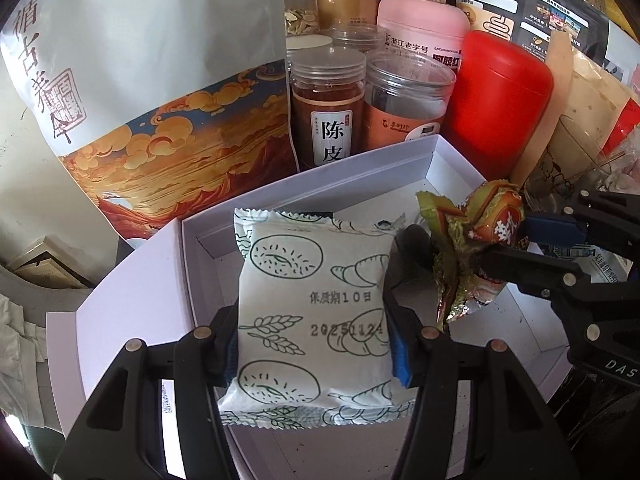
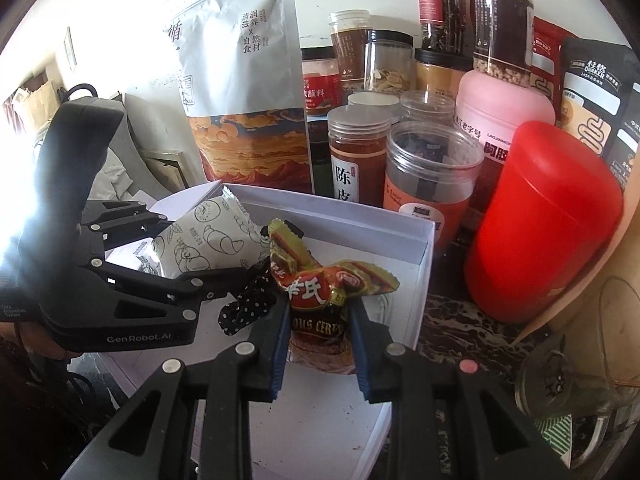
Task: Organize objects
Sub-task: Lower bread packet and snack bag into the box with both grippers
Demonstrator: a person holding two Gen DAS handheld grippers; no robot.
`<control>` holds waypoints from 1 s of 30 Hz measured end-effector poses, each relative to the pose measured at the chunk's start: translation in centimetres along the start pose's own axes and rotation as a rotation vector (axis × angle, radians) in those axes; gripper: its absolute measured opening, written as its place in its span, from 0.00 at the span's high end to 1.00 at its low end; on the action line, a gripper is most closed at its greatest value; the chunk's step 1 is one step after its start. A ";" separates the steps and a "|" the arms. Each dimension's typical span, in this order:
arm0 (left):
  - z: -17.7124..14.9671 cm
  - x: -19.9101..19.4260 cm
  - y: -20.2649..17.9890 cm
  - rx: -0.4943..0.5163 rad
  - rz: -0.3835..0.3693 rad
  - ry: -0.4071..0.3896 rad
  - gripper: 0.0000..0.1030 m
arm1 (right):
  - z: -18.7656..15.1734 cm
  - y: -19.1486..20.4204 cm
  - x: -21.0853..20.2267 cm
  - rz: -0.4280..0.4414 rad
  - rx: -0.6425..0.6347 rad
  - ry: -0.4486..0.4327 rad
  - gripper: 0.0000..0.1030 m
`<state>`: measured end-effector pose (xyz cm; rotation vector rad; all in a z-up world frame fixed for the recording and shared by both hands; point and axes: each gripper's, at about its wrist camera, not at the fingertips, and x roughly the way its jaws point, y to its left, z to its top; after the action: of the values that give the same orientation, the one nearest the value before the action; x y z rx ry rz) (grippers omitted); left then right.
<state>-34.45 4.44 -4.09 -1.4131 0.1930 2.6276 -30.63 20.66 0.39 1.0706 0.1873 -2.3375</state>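
My left gripper (image 1: 314, 280) is shut on a white bread packet (image 1: 316, 312) printed with green pastry drawings, held over an open white box (image 1: 360, 168). My right gripper (image 2: 318, 304) is shut on a crinkled brown and gold snack packet (image 2: 320, 296), also above the white box (image 2: 424, 268). In the left wrist view the snack packet (image 1: 480, 240) hangs at the right, pinched by the right gripper (image 1: 476, 258). In the right wrist view the bread packet (image 2: 200, 236) and the left gripper (image 2: 236, 246) are at the left. A black dotted wrapper (image 2: 244, 304) lies in the box.
Behind the box stand a large white pouch (image 1: 132, 80), several clear jars (image 1: 328, 112), a pink tin (image 1: 420, 28) and a red canister (image 1: 500, 96). A black oats bag (image 2: 596, 92) is at the back right. A glass cup (image 2: 568, 384) stands right of the box.
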 end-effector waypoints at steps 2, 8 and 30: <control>-0.1 0.4 -0.2 0.007 -0.011 0.007 0.47 | -0.1 0.2 0.1 -0.003 -0.005 0.004 0.73; -0.6 1.3 -0.5 0.010 -0.020 0.024 0.47 | -0.2 0.1 0.6 0.020 0.010 0.023 0.73; -1.5 2.6 -1.6 -0.006 0.071 0.108 0.36 | -0.6 0.1 0.6 0.048 0.023 0.054 0.73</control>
<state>-34.35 5.92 -7.17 -1.5804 0.2529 2.6104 -30.48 20.49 -0.48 1.1380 0.1541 -2.2740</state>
